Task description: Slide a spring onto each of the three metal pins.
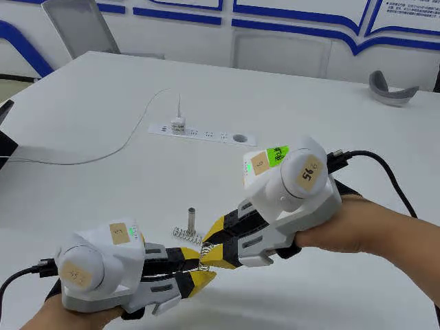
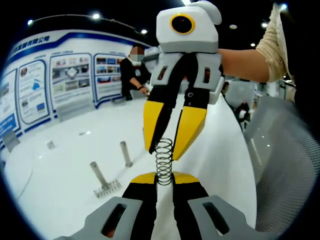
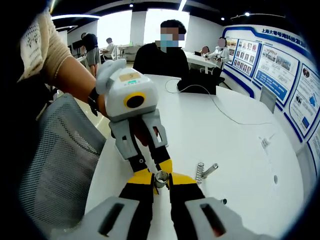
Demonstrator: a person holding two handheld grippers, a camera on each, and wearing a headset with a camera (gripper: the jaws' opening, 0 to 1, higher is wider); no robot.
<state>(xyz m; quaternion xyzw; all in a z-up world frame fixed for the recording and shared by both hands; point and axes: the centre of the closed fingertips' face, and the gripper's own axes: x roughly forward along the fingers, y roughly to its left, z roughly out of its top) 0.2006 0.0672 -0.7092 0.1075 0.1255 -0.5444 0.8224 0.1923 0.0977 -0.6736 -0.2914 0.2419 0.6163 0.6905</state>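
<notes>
steel spring (image 2: 164,162) is clamped by both left tool (image 2: 164,176) and right tool (image 2: 165,150); best to free one end, then align it coaxially over the pin (image 2: 125,153).

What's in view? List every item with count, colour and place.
table: one, white, under everything.
power strip: one, white, mid-table, thin cable attached.
pins: two, metal, standing beyond the jaws.
loose spring: one, silvery, lying beside a pin's base.
held spring: one, silvery, between both grippers.
curved object: one, grey, table's far right.
chair: one, grey, beyond the table.
seated person: one, dark top, across the table.
left gripper: white, yellow-black jaws, gripping the held spring.
right gripper: same colours, gripping its other end.
</notes>
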